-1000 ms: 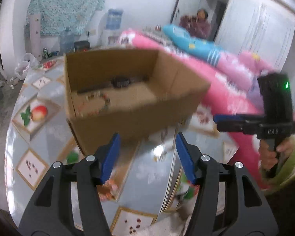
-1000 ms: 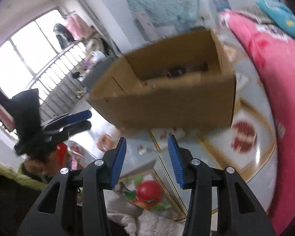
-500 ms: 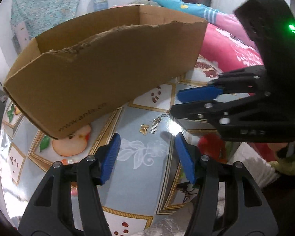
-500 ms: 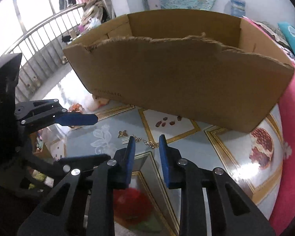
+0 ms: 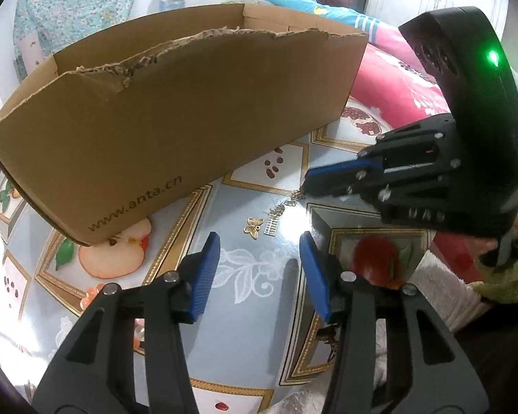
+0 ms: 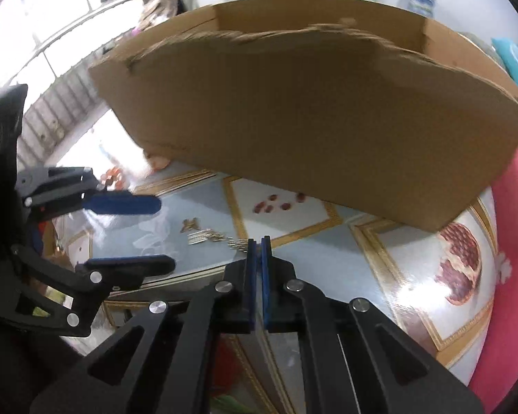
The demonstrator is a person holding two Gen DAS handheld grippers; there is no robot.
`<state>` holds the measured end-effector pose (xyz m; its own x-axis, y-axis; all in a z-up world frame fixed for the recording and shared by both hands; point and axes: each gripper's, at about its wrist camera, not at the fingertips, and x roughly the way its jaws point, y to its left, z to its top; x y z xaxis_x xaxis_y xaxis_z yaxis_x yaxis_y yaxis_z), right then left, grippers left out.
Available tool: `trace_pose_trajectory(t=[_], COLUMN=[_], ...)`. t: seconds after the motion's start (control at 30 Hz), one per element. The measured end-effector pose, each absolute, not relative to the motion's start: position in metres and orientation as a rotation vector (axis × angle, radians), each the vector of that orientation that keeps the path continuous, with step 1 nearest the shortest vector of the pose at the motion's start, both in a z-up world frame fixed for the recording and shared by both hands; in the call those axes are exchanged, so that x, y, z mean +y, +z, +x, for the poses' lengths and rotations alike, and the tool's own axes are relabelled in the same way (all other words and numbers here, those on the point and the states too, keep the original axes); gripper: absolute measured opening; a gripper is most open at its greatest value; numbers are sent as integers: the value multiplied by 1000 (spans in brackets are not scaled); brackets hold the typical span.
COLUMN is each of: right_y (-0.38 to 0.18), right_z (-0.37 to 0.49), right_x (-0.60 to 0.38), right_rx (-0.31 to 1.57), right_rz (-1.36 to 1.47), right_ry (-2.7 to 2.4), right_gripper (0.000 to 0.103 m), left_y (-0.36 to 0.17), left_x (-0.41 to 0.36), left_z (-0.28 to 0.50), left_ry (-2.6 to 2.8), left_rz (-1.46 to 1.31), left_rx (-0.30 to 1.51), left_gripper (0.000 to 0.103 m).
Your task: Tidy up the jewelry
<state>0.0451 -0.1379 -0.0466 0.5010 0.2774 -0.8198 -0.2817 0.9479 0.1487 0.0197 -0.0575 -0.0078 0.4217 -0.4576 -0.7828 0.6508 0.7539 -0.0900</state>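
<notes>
Cardboard box [image 5: 176,110] interior hidden; chain [image 6: 240,243] end inside right claw [image 6: 258,241].

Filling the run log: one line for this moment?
right gripper: shut on chain | left gripper: closing, empty | box: behind

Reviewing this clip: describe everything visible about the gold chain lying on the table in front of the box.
The gold chain is thin, metallic-looking, with fine links, lying loosely strung out flat on the glossy patterned table, apart from the cardboard box. One end carries a small butterfly charm and a little ridged bar piece. The other end runs to the tips of the right gripper, whose jaws are shut on it. The left gripper, jaws closing with nothing between them, hovers near the charm end without touching it.
</notes>
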Motion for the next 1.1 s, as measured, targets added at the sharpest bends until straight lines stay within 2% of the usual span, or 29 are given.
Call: trace_pose_trajectory(t=[0.23, 0.37, 0.47, 0.53, 0.57, 0.8, 0.9, 0.97, 1.1], right_y=[-34, -39, -46, -49, -49, -48, -43, -41, -41], right_z=[41, 45, 47, 47, 47, 44, 38, 34, 29], right_x=[-154, -134, -125, -119, -119, -145, -163, -172, -187], right_rx=[959, 963, 977, 957, 957, 972, 954, 944, 930], right_rz=[63, -32, -89, -136, -140, 5, 95, 134, 196], right_ry=[355, 399, 414, 409, 407, 392, 374, 364, 359], right_gripper=[3, 20, 20, 17, 6, 3, 3, 3, 3], left_y=[-14, -15, -14, -14, -14, -14, -11, -10, -10], left_x=[-67, -72, -73, -74, -73, -72, -71, -72, -78], left_z=[20, 18, 18, 18, 17, 18, 19, 19, 20], left_ry=[-709, -716, -714, -711, -709, -708, -713, -728, -751], left_rz=[274, 284, 288, 290, 292, 279, 268, 260, 267], left_rx=[889, 888, 888, 888, 889, 887, 884, 881, 882], left_gripper=[44, 44, 44, 44, 44, 42, 35, 27, 19])
